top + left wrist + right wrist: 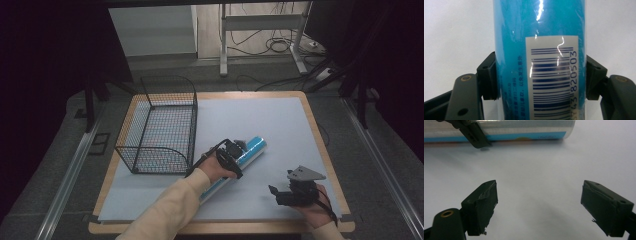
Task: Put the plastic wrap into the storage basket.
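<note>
A long blue tube with a barcode label lies slanted on the pale mat, just right of the wire basket. My left gripper is shut on the tube; in the left gripper view both black pads press its sides. The right gripper rests low near the front right of the mat, apart from the tube. In the right gripper view its jaws stand wide apart with bare mat between them, and the tube lies across the top with the left gripper's finger on it.
The black wire basket stands at the mat's left with nothing visible inside. The wooden table edge frames the pale mat. Beyond the table are a desk frame and cables on the floor.
</note>
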The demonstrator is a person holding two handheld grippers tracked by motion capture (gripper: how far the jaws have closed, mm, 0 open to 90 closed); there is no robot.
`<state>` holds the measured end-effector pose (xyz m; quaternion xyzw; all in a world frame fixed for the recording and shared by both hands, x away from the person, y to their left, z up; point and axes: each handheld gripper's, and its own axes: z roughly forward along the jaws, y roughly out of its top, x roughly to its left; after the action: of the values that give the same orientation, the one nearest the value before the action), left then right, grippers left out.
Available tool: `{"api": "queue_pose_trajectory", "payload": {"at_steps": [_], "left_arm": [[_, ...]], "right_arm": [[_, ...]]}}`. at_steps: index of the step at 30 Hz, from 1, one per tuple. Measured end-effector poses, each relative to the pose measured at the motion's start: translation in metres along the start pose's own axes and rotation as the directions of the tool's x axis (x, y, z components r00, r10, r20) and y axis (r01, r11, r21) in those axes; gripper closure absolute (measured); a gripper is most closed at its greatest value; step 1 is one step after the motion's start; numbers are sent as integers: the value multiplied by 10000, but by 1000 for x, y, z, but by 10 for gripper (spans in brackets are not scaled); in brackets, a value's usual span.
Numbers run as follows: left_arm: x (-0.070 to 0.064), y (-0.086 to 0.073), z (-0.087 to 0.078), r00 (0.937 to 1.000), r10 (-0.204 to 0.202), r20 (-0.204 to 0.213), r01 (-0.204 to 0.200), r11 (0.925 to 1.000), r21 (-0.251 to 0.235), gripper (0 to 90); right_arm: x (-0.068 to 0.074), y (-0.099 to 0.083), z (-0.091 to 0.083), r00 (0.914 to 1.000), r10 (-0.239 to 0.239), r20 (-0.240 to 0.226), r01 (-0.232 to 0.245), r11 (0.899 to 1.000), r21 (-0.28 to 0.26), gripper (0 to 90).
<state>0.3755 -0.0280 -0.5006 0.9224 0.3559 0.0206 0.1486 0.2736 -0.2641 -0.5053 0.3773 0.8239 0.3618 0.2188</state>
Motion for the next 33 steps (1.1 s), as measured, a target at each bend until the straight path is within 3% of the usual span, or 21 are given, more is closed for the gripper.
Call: {"api": "queue_pose_trajectory", "payload": {"at_steps": [10, 15, 33], "left_arm": [[5, 2, -1, 9996, -92, 264, 86, 9997, 215, 313], [4, 4, -2, 9999, -24, 160, 19, 9995, 302, 314], [11, 3, -22, 9994, -65, 341, 76, 9995, -310, 315]], "right_arm": [[-1, 0, -1, 10000, -11, 54, 11, 10000, -77, 145], [-1, 0, -2, 10000, -20, 88, 22, 9999, -142, 146], [-3, 1, -5, 9998, -26, 207, 31, 9996, -276, 147]]}}
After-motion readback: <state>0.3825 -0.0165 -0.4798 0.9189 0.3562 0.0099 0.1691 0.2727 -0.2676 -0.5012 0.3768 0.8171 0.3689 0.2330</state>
